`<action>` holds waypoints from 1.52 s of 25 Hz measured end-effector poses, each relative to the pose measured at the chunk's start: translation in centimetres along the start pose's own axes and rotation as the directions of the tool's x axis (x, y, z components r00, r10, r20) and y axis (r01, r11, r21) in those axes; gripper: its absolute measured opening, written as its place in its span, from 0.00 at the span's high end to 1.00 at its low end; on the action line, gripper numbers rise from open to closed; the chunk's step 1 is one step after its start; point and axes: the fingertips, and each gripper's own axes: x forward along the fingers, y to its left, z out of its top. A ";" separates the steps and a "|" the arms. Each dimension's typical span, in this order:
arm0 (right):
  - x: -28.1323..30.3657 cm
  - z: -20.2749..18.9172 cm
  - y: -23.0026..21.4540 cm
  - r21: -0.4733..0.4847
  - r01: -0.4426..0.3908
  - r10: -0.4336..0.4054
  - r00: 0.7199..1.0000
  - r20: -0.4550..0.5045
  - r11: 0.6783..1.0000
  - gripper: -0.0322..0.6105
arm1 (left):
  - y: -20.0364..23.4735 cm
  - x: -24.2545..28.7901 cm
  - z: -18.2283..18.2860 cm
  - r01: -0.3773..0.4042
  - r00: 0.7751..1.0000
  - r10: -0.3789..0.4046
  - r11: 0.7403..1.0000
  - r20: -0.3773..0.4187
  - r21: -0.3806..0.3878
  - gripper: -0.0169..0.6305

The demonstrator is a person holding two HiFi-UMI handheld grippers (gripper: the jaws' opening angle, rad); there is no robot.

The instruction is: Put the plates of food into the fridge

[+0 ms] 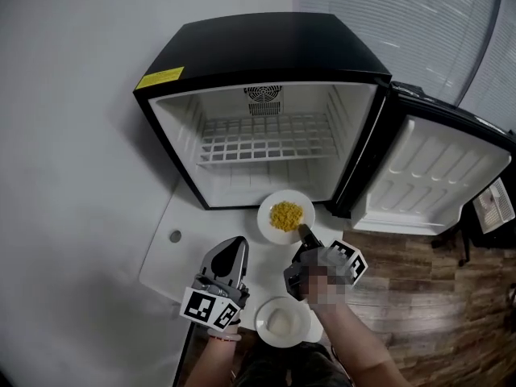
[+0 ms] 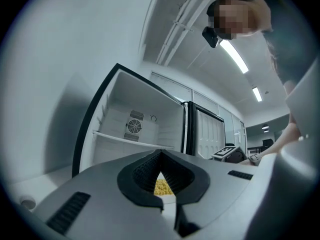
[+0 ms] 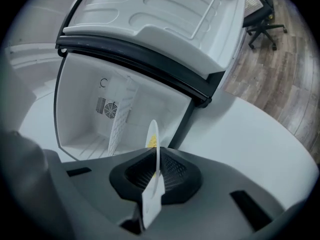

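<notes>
corn plate (image 1: 268, 216) rim clamped in right gripper (image 1: 305, 233) jaws | left gripper (image 1: 235, 247) jaws seemingly together | fridge door (image 1: 427, 176) open

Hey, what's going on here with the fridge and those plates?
A person is loading an open mini fridge using two handheld grippers. The right gripper is clamped on the rim of a plate of yellow food, just in front of the fridge opening and not yet inside. The left gripper is shut and empty. A second plate with white food sits on the white table near the person.
</notes>
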 end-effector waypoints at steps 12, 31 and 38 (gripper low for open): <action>6.0 3.8 0.6 0.027 0.038 -0.042 0.987 0.157 0.999 0.93 | 2.6 6.0 -2.1 0.029 1.000 -0.029 0.998 -0.006 -0.048 0.96; 11.7 7.5 -1.2 0.100 0.091 -0.115 0.957 0.265 0.991 0.93 | 5.7 9.9 -7.5 0.006 0.999 -0.012 0.995 -0.052 -0.098 0.96; 13.1 8.7 -1.4 -0.035 0.182 -0.167 0.952 0.258 0.983 0.93 | 5.9 10.2 -7.4 0.013 0.999 -0.019 0.993 -0.049 -0.120 0.96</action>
